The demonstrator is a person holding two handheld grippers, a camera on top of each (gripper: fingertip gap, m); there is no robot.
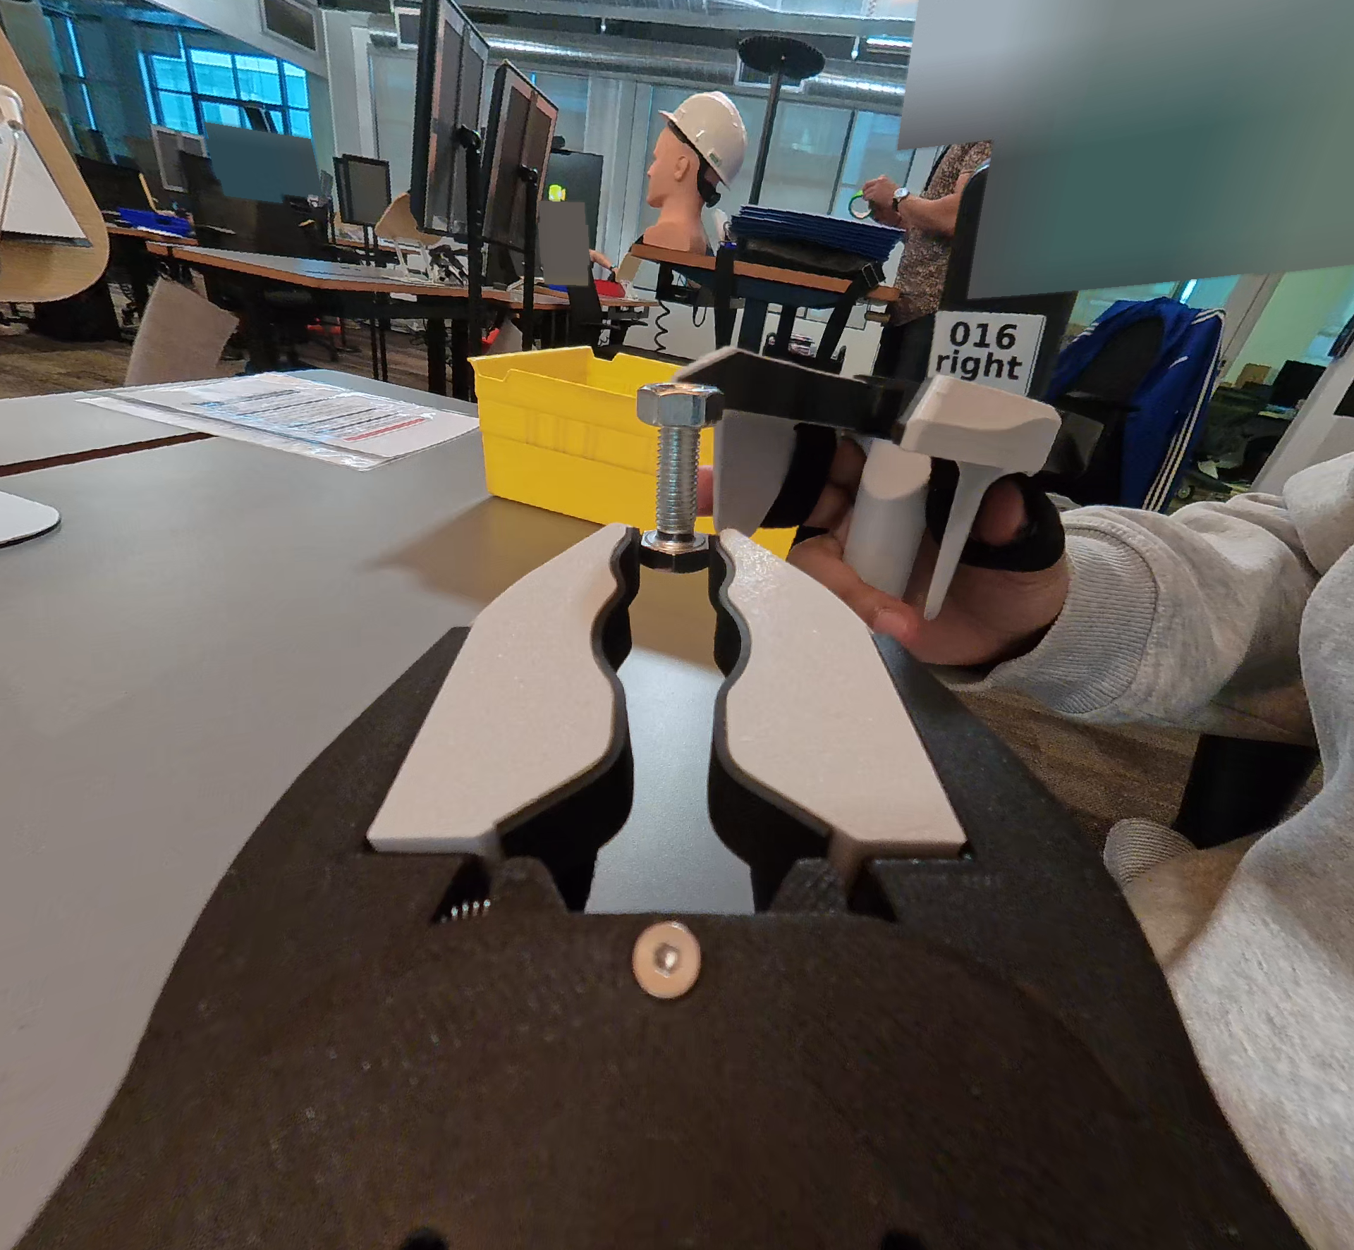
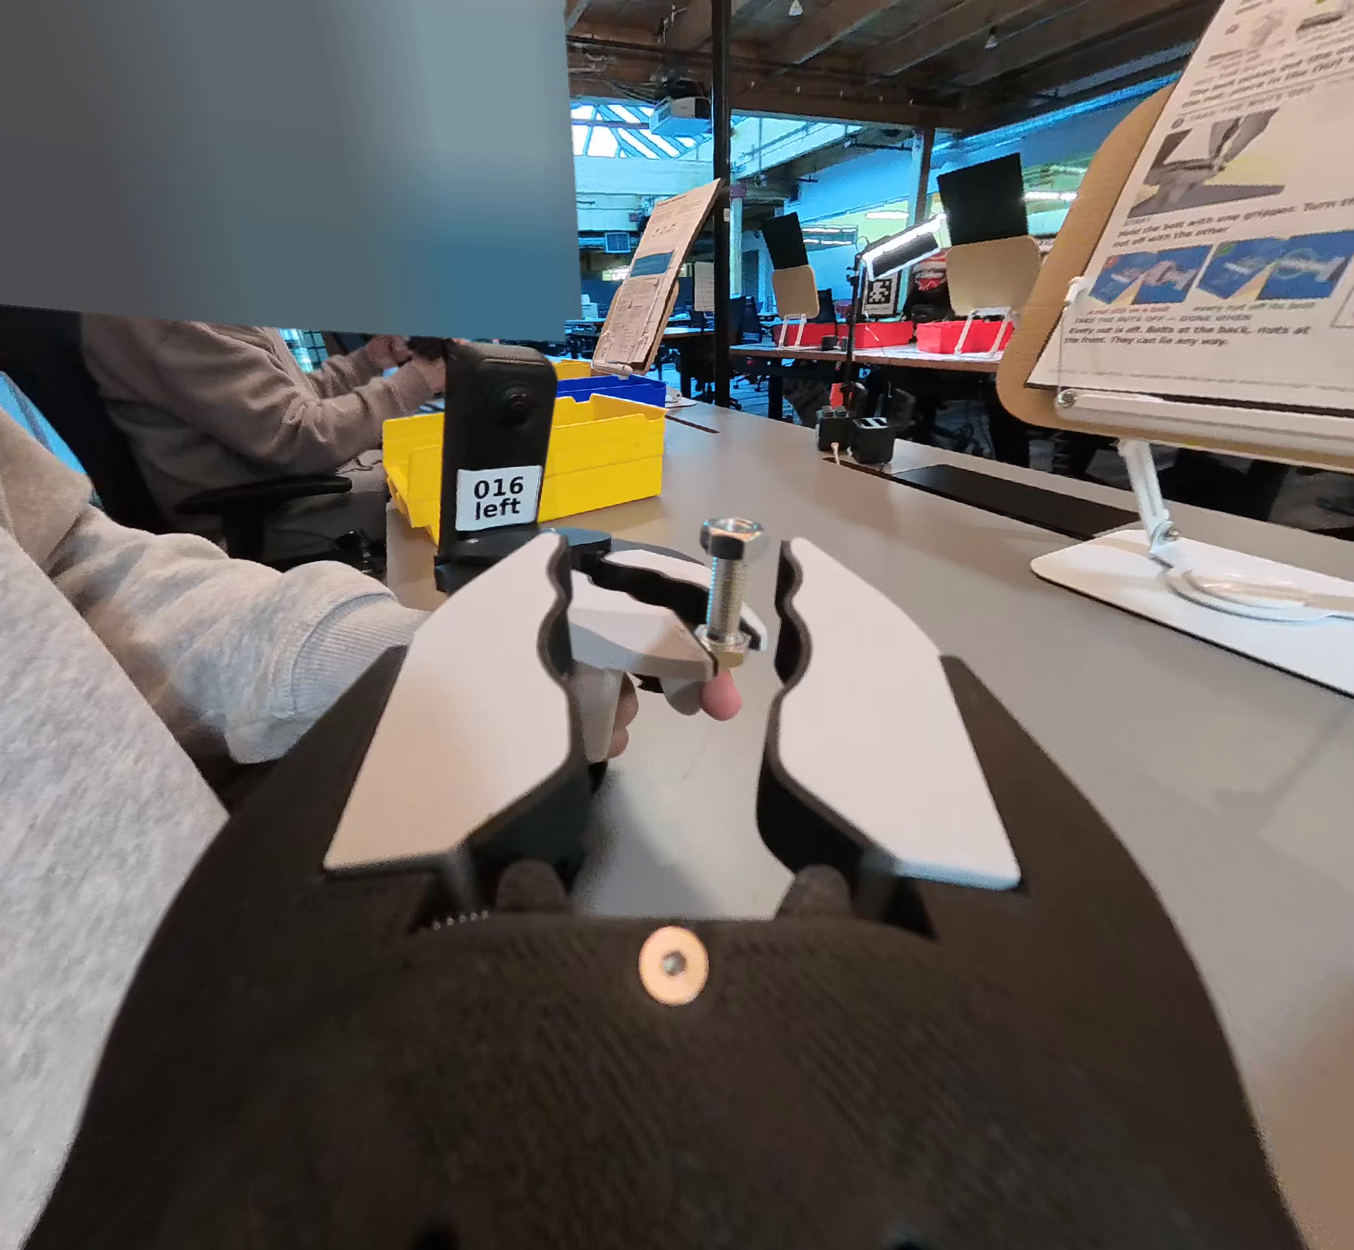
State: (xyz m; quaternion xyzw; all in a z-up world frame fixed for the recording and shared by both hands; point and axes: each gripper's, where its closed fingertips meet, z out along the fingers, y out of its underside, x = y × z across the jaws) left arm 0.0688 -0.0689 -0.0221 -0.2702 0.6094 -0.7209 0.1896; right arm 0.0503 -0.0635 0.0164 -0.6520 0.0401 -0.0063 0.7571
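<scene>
A silver hex bolt [image 1: 678,468] stands upright above the grey table [image 1: 220,629], head up, with a nut [image 1: 674,543] near its lower end. My left gripper [image 1: 674,544] is shut on that nut and holds the bolt up. In the right wrist view the bolt [image 2: 725,592] and nut [image 2: 722,642] sit at the tip of the left gripper [image 2: 714,654]. My right gripper [image 2: 674,547] is open, its fingertips on either side of the bolt head [image 2: 733,536] without touching it. It also shows in the left wrist view [image 1: 722,402], just right of the bolt head.
A yellow bin [image 1: 557,424] stands on the table behind the bolt, also seen in the right wrist view [image 2: 608,446] with a blue bin [image 2: 615,387] behind it. A laminated sheet [image 1: 293,416] lies far left. A document stand [image 2: 1187,204] stands at right. There is about 4 cm between the tips of the two grippers.
</scene>
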